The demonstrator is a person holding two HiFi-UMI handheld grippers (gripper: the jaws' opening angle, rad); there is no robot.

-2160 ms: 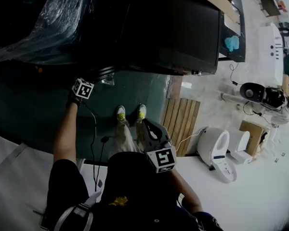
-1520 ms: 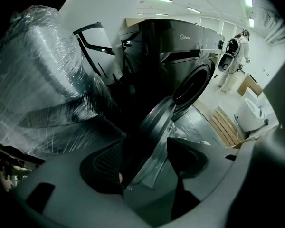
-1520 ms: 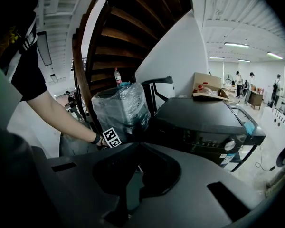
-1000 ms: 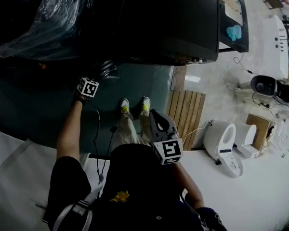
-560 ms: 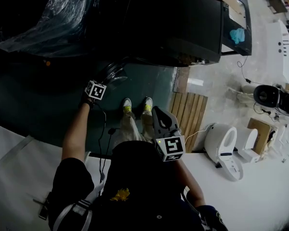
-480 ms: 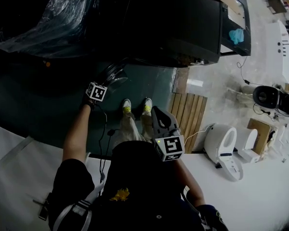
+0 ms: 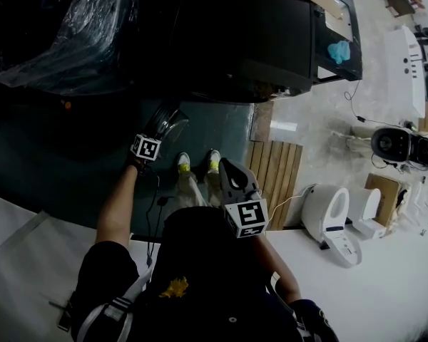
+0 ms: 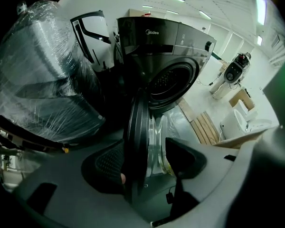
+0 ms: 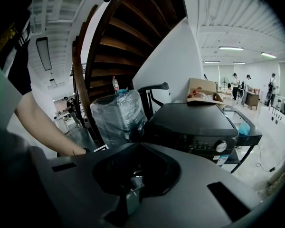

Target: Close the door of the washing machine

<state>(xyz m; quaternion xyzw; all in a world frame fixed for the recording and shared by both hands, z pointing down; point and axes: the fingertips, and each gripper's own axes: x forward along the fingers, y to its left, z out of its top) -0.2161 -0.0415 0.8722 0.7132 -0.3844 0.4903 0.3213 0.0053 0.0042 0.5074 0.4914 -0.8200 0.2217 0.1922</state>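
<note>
Left claw (image 8: 146, 150) is straddling the open door's (image 8: 135, 122) rim, jaws wide after just narrowing slightly, right jaw clearing the glass (image 8: 156, 139). Ahead, room is lying open to the washer (image 8: 166, 46). Forearm (image 7: 118, 199) is reaching steeply down. Right claw (image 9: 133, 174) is hanging shut.

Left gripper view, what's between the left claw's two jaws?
The washing machine's open door, seen edge-on in the left gripper view, stands between the left claw's jaws, which have just been closing slightly.

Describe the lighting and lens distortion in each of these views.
Head view: underexposed, the washing machine nearly black beside a bright floor. Left gripper view: fisheye bending, glints on the plastic wrap. Right gripper view: fisheye curves, bright ceiling lights.
</note>
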